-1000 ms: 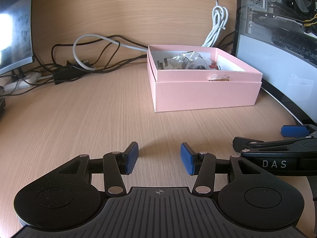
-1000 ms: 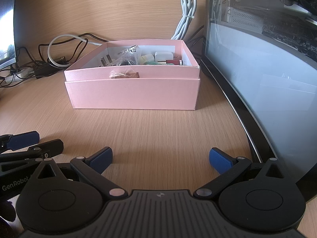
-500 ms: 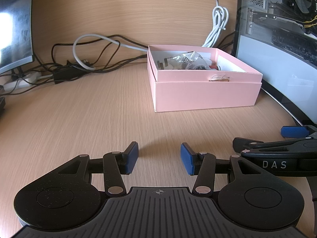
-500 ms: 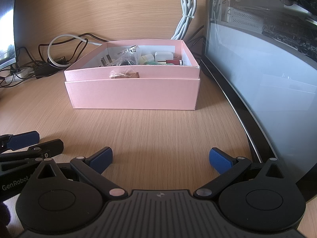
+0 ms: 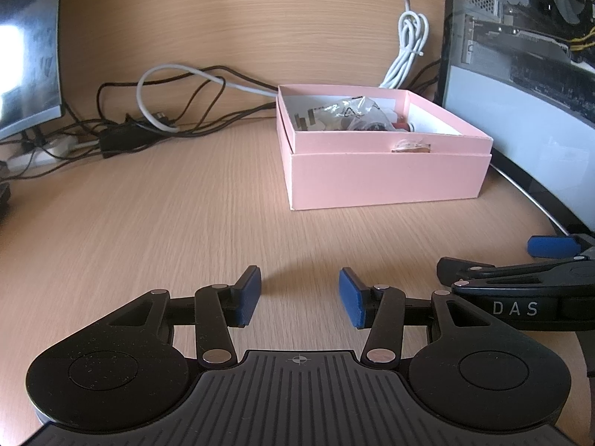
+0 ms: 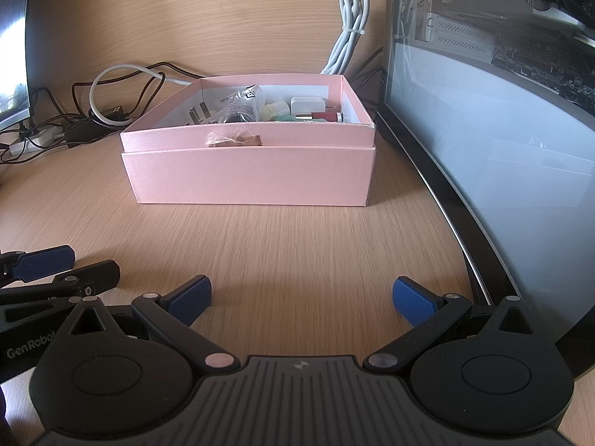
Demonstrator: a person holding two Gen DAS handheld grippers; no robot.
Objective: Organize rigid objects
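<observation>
A pink open box (image 6: 249,174) stands on the wooden desk and also shows in the left wrist view (image 5: 386,176). It holds several small items: a white charger (image 6: 306,106), a red cylinder (image 6: 323,116), a white plug (image 6: 202,115) and a clear plastic bag (image 6: 241,106). My left gripper (image 5: 299,297) is open and empty, low over the desk, well short of the box. My right gripper (image 6: 301,295) is wide open and empty, in front of the box. Each gripper shows at the edge of the other's view.
A glass-sided computer case (image 6: 502,119) stands close on the right. Tangled black and white cables (image 5: 160,111) and a power strip (image 5: 41,150) lie at the back left. A monitor (image 5: 26,44) stands at far left. A bundled white cable (image 6: 349,26) hangs behind the box.
</observation>
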